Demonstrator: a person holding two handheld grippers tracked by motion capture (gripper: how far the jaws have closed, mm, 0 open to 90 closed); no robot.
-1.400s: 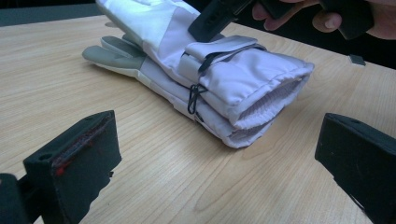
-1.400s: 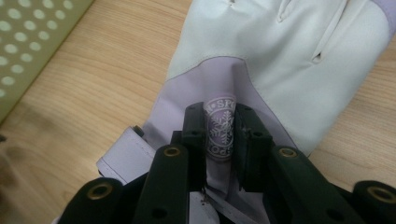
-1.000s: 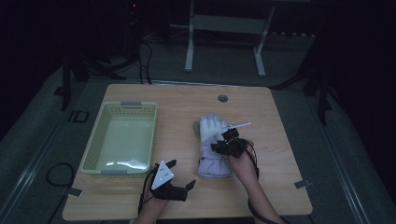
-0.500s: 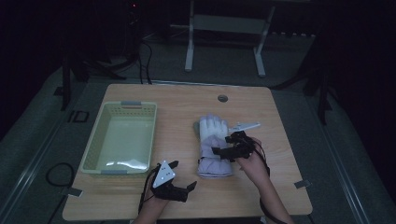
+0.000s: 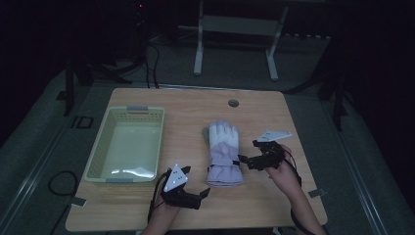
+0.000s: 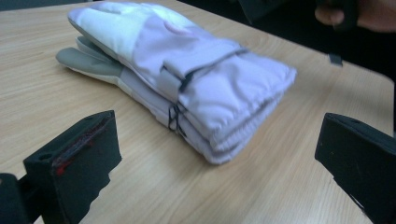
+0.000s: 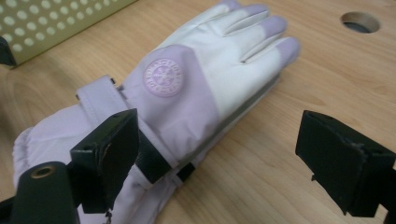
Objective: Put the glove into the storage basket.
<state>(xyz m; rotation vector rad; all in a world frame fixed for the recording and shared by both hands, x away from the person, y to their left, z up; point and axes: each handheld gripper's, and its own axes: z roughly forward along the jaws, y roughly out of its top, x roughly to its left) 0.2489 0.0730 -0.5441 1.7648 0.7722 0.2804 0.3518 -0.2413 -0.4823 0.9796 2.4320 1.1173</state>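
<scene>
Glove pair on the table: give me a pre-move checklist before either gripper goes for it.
1. Glove pair lies flat, one stacked on the other, cuff toward the person: ok.
2. Right gripper jaws, just opened, stand wide with nothing pressed between them: ok.
3. Left gripper jaws open, short of the cuff: ok.
4. Basket has nothing in it: ok.
5. Bare table between gloves and basket: ok.
6. Cord joining the two gloves secure: cannot tell.
</scene>
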